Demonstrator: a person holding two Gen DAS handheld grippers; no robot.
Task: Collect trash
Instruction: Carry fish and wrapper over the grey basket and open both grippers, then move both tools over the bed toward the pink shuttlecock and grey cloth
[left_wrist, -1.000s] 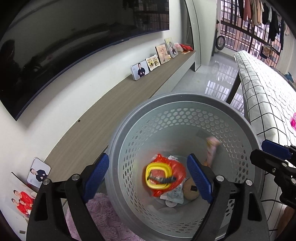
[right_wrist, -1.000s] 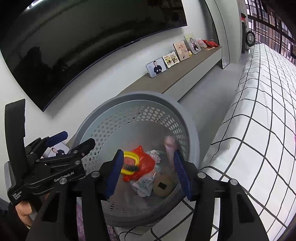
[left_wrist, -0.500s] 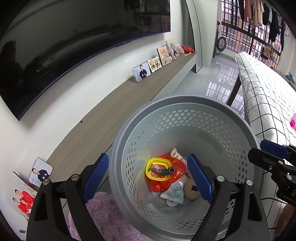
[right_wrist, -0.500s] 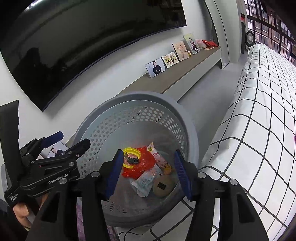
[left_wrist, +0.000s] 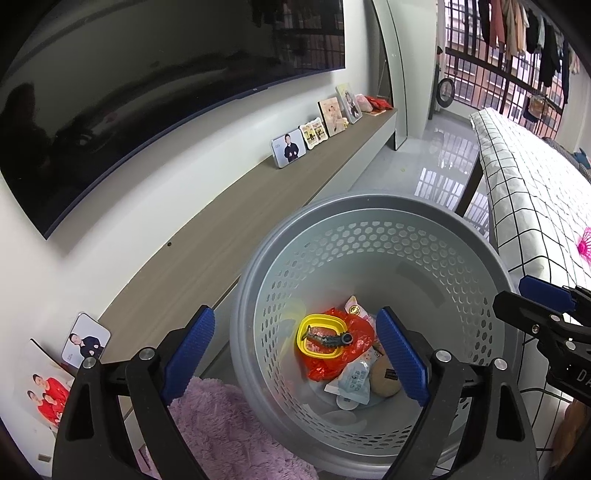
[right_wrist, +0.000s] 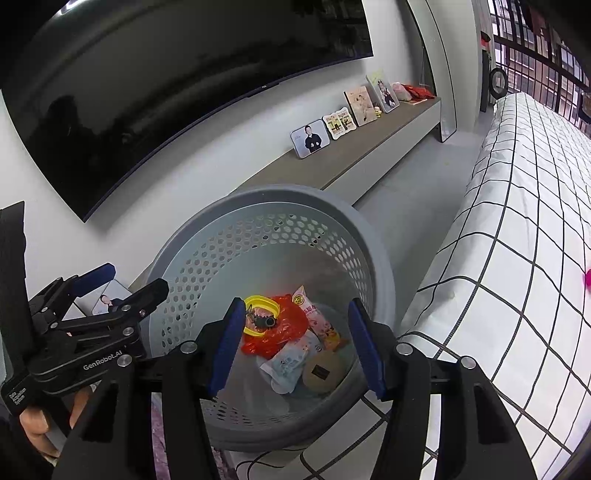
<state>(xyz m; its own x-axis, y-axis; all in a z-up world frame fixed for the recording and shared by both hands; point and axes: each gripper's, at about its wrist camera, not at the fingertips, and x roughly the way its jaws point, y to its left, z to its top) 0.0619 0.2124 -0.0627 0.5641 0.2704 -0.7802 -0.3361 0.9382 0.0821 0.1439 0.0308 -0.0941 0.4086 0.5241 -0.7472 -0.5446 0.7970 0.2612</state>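
A grey perforated trash basket (left_wrist: 369, 210) stands on the floor between a low shelf and a bed; it also shows in the right wrist view (right_wrist: 277, 195). Inside lie a red bag (left_wrist: 332, 363), a yellow ring (left_wrist: 321, 341) with a dark object on it, a pink snack packet (right_wrist: 319, 321), a white-blue packet (right_wrist: 286, 365) and a round brown piece (right_wrist: 323, 371). My left gripper (left_wrist: 295, 350) is open and empty above the basket's left rim. My right gripper (right_wrist: 297, 343) is open and empty above the basket.
A long wooden shelf (left_wrist: 221, 236) with photo frames (left_wrist: 290, 147) runs along the wall under a large TV (left_wrist: 147, 92). A bed with a checked sheet (right_wrist: 517, 240) is at the right. A purple fluffy rug (left_wrist: 225, 435) lies left of the basket. A cable (right_wrist: 266, 461) runs below.
A pink snack packet that was falling into the basket has landed among the trash. Both grippers have drawn back and up slightly.
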